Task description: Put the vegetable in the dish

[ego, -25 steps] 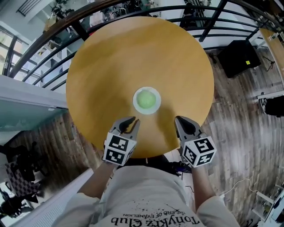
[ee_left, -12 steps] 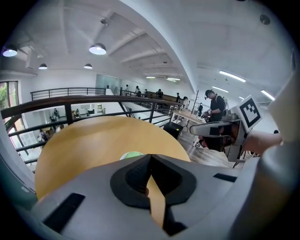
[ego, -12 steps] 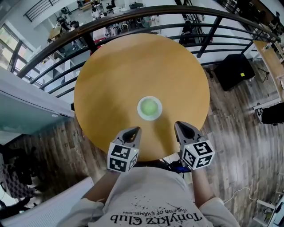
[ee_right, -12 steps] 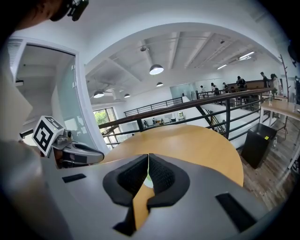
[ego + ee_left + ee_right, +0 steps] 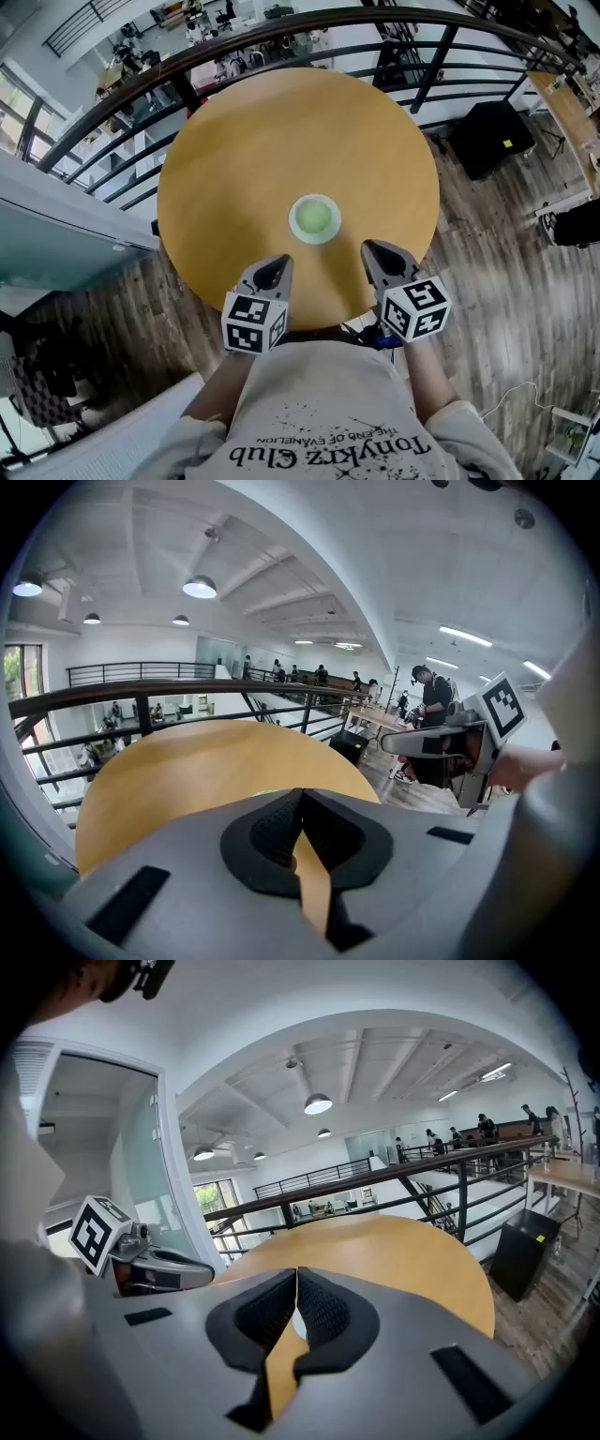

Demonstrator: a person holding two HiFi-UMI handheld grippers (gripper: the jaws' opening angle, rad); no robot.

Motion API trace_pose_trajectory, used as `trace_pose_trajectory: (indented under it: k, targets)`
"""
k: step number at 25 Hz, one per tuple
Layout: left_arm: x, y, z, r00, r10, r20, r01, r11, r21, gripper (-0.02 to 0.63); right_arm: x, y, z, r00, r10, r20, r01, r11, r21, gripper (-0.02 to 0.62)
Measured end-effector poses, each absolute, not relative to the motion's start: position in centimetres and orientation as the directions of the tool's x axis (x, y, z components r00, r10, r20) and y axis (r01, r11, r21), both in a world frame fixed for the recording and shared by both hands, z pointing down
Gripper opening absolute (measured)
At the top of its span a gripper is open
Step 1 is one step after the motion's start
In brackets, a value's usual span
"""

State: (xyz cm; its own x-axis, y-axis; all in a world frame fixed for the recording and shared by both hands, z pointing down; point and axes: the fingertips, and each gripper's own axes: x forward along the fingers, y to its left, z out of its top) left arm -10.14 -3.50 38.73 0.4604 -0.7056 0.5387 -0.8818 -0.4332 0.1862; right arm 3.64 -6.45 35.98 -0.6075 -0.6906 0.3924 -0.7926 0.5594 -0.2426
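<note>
Round table (image 5: 244, 141) | dish (image 5: 293, 221) central | left gripper (image 5: 274, 271), right gripper (image 5: 380, 256) at near edge

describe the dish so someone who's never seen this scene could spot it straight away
Find the big round wooden table that fills the middle of the head view. Near its centre sits a small white dish, the only thing on the tabletop. A pale green vegetable lies inside it, which makes it stand out against the bare wood.

— Round tan table (image 5: 234, 131): looks like smooth wood, faintly satin. Glossy, the small white dish (image 5: 292, 212).

— Matt grey plastic on left gripper (image 5: 300, 794) and right gripper (image 5: 295, 1274), with black ribbed pads (image 5: 272, 832). Painted metal for the dark railing (image 5: 439, 64); grainy brown plank floor (image 5: 487, 244).
</note>
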Motion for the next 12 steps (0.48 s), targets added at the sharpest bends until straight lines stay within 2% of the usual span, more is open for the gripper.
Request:
trace_pose_trajectory:
  k: [12]
  targets:
    - [-9.86,-4.14,38.95,0.475,-0.689,0.547,-0.873,-0.449,0.192,0.023,2.79,-7.19,35.24,-0.615,-0.692,0.377,-0.787,0.567,-0.243,0.026]
